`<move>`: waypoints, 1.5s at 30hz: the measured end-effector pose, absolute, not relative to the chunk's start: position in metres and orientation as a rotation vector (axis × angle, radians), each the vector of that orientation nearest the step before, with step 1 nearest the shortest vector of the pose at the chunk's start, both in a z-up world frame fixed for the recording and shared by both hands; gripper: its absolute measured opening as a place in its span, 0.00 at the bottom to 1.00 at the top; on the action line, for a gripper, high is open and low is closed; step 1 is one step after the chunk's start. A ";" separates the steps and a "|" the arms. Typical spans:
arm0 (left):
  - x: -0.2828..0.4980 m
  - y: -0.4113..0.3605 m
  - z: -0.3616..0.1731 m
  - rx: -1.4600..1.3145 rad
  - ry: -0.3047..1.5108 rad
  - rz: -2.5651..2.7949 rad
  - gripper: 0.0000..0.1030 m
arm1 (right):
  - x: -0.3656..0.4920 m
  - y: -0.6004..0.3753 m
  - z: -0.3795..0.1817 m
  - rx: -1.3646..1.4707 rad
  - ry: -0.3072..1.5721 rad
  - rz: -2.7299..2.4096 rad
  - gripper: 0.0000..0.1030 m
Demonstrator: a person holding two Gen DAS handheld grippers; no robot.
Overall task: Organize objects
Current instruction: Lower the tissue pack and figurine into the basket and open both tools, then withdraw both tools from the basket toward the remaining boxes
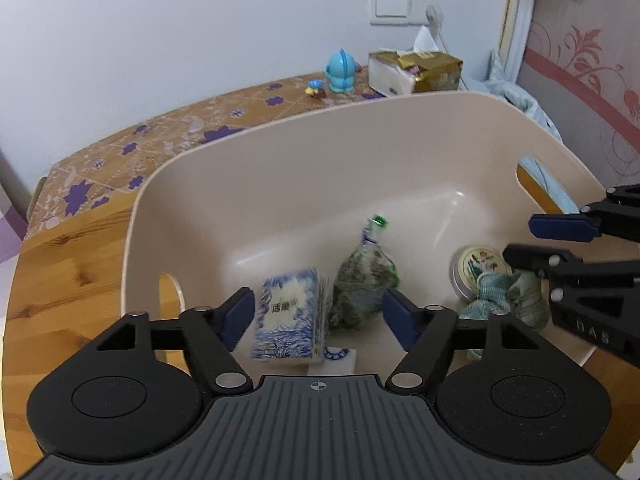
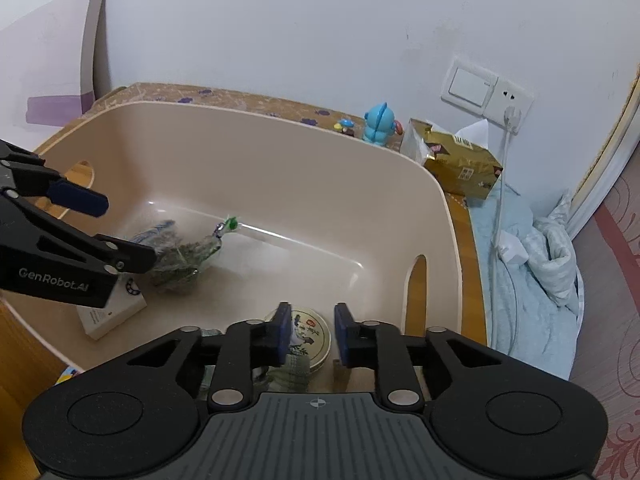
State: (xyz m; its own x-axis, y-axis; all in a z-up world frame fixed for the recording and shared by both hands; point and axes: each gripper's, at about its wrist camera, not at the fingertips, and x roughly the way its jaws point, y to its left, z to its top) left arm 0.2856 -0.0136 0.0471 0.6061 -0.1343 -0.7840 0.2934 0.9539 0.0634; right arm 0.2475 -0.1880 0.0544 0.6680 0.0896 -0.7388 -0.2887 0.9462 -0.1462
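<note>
Left tongs (image 1: pixel 318 314) wide, empty, above blue-white tissue packet (image 1: pixel 290 314) in beige plastic tub (image 1: pixel 280 152). Right tongs (image 2: pixel 308 334) narrower, empty, over round printed tin (image 2: pixel 310 330). Judgement: lower the left tongs straight, straddle the packet's flat faces, avoid the neighbouring clear herb bag (image 1: pixel 366 280).

Glossy smooth beige plastic basket (image 1: pixel 280 168), crinkly clear plastic bag (image 1: pixel 366 276), shiny printed tissue pack (image 1: pixel 290 316), metal tin (image 2: pixel 314 338) with a printed paper lid, knitted cloth (image 1: pixel 508 300), varnished wood table (image 1: pixel 60 280), matt black plastic grippers with blue pads (image 1: pixel 240 314).
</note>
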 end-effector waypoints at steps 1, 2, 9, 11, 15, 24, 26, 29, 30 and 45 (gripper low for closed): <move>0.284 -0.012 0.049 0.190 0.884 -0.250 0.73 | 0.246 -0.187 0.056 -0.261 0.808 0.219 0.38; 0.283 -0.011 0.051 0.185 0.880 -0.249 0.73 | 0.243 -0.187 0.057 -0.260 0.800 0.221 0.45; 0.273 -0.005 0.068 0.162 0.833 -0.225 0.79 | 0.230 -0.191 0.071 -0.250 0.736 0.201 0.76; 0.269 -0.004 0.074 0.155 0.818 -0.224 0.80 | 0.226 -0.193 0.074 -0.247 0.726 0.196 0.77; 0.259 -0.005 0.085 0.152 0.789 -0.222 0.81 | 0.217 -0.198 0.080 -0.244 0.708 0.188 0.92; 0.237 -0.004 0.101 0.145 0.747 -0.218 0.82 | 0.198 -0.210 0.089 -0.231 0.692 0.173 1.00; 0.233 -0.003 0.103 0.140 0.745 -0.218 0.82 | 0.195 -0.211 0.088 -0.232 0.695 0.173 1.00; 0.226 -0.001 0.105 0.131 0.742 -0.220 0.82 | 0.189 -0.215 0.089 -0.223 0.689 0.166 1.00; 0.223 0.000 0.106 0.129 0.739 -0.218 0.82 | 0.187 -0.217 0.090 -0.214 0.688 0.165 1.00; 0.182 0.004 0.116 0.124 0.690 -0.219 0.82 | 0.157 -0.235 0.081 -0.201 0.721 0.132 1.00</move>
